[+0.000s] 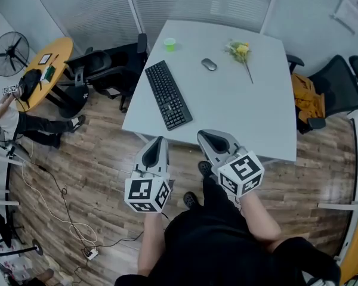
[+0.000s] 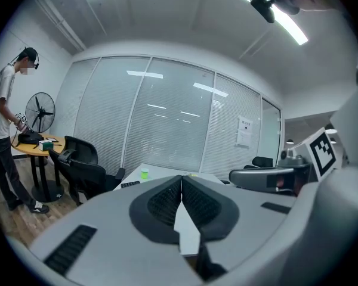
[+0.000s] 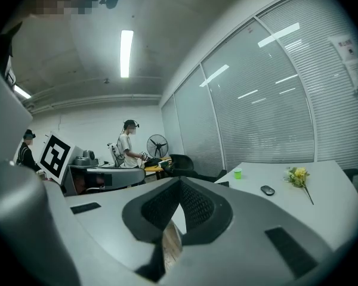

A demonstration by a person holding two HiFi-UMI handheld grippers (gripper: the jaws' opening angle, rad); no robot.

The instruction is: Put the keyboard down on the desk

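Note:
A black keyboard (image 1: 167,94) lies flat on the white desk (image 1: 250,118), slanted, near the desk's left edge. A sliver of the keyboard (image 2: 130,184) shows past the jaws in the left gripper view. My left gripper (image 1: 157,145) hangs in front of the desk's near edge, over the wooden floor, shut and holding nothing. My right gripper (image 1: 215,139) is beside it at the desk's near edge, also shut and empty. In both gripper views the jaws meet at the tips, left gripper (image 2: 181,179) and right gripper (image 3: 180,180).
On the desk are a green cup (image 1: 169,43), a grey mouse (image 1: 209,64) and a yellow flower (image 1: 241,52). Black office chairs (image 1: 104,70) stand left of the desk, another chair (image 1: 328,91) at its right. A person (image 1: 24,124) stands by a round wooden table (image 1: 48,70) and a fan (image 1: 9,53).

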